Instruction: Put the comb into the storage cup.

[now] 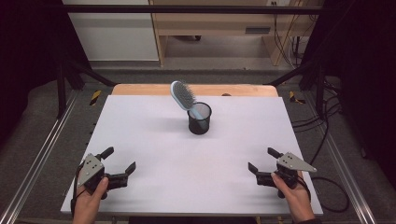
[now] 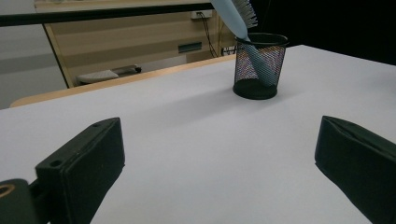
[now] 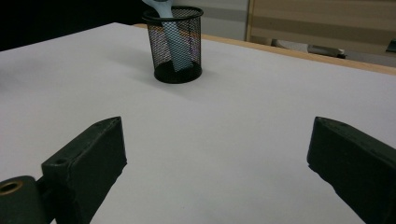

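Right, both tools sit at the near edge of the table (image 1: 140, 121), well apart from the action. The left gripper (image 1: 120, 161) has its jaws spread wide and holds nothing; the right gripper (image 1: 264, 160) is the same, jaws apart and empty. Out in the middle, toward the far side, stands a black mesh cup (image 1: 199, 118), and in it a pale blue brush (image 1: 184, 99), handle down, bristle head leaning up and to the left. The brush looks light and stiff, smooth plastic, so possibly slippery. Best hold, I'd say, is the neck just above the rim, not the bristles. The cup looks light too and could tip or come along when the brush is lifted.
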Tool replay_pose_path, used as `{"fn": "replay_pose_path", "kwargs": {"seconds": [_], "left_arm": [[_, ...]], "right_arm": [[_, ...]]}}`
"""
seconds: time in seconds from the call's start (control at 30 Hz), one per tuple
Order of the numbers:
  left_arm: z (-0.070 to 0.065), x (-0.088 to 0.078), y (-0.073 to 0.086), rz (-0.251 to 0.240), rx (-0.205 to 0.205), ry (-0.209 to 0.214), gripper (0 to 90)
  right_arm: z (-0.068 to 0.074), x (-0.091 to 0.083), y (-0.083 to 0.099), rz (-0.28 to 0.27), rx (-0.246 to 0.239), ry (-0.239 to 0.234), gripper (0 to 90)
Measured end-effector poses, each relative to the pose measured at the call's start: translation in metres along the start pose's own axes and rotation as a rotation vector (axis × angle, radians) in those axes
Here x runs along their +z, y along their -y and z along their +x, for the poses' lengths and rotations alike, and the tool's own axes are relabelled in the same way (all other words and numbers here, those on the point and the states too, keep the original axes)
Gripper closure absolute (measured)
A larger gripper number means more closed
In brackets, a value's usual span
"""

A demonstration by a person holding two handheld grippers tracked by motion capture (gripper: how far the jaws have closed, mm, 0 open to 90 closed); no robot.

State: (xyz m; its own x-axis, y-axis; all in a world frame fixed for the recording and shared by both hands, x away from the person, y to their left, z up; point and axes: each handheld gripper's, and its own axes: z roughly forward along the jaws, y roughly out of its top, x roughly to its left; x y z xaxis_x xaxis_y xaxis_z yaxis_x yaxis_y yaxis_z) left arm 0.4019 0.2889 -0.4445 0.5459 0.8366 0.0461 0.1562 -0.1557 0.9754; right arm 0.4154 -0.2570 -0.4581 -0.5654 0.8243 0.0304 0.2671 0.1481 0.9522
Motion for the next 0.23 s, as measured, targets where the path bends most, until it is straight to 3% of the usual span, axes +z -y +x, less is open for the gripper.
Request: {"fn": "replay_pose_path", "kwargs": {"seconds": [0.17,0.23], "left_arm": [[-0.010,0.003,0.004,0.006,0.002,-0.031,2.4],[-0.013,0.005,0.004,0.018,0.037,-0.034,2.5]], "right_arm": [[-0.001,0.000,0.001,-0.001,0.005,0.007,4.7],[-0.001,0.000,0.001,-0.002,0.004,0.011,4.6]]}}
